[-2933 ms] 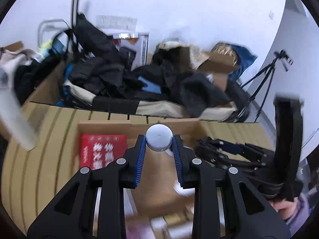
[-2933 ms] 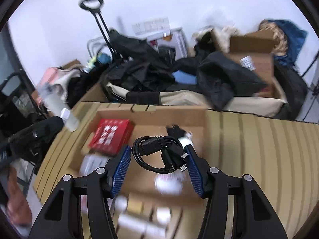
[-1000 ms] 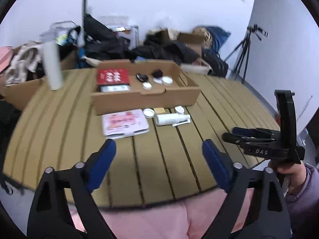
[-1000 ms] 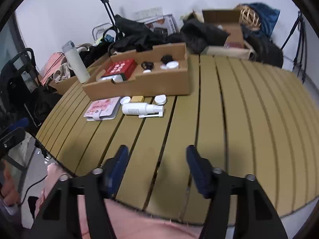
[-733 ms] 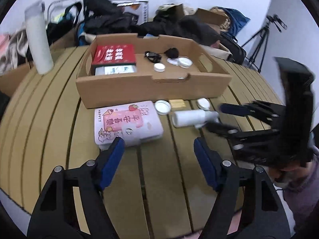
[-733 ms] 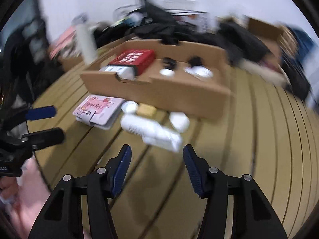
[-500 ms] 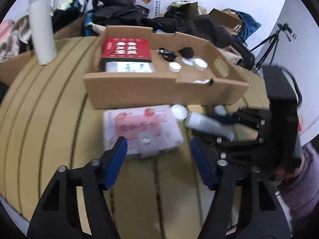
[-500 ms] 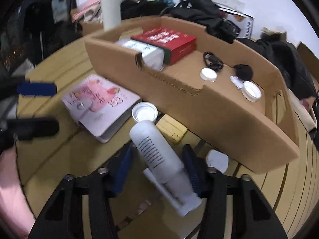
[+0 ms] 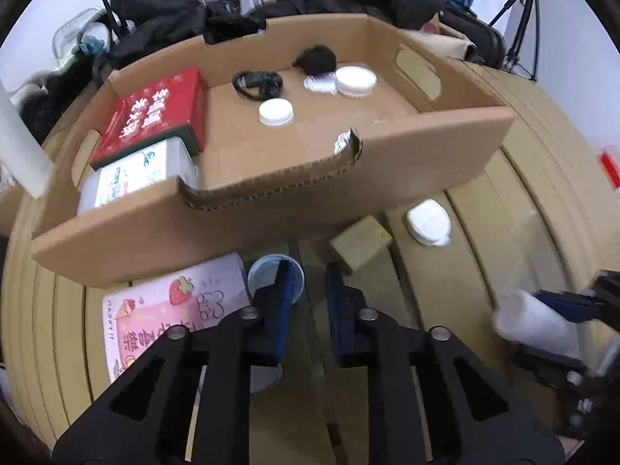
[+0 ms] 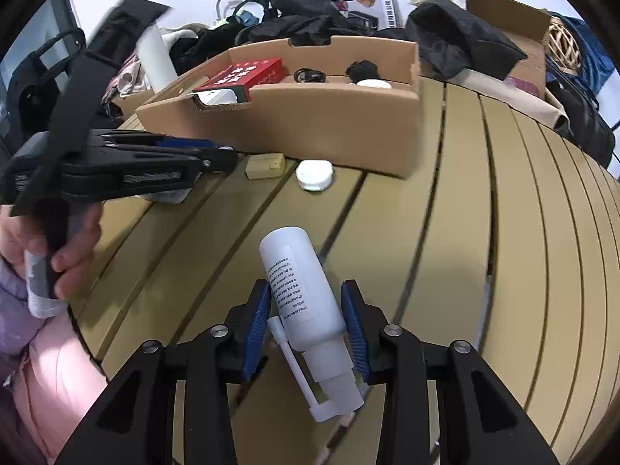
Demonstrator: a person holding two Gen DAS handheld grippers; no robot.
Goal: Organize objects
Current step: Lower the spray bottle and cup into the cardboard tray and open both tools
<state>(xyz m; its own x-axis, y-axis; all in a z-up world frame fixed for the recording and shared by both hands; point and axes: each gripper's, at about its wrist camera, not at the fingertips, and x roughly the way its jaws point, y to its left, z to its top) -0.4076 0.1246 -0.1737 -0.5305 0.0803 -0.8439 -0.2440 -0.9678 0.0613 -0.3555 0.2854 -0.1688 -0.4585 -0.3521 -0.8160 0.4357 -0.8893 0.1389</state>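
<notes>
now mid-pickup: right gripper clamps the white bottle; left gripper is closing, its left finger over the small lid, nothing visibly between. next, likely carry the bottle to the cardboard box at 12 o'clock.

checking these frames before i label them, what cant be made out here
- Left wrist view: the left tongs are closing; whether they pinch the rim of the round lid is hidden by their own finger.
- Left wrist view: the white spray bottle is motion-blurred.
- Right wrist view: the label print on the bottle is too small to read.
- Right wrist view: the cardboard box wall hides most of its contents.
</notes>
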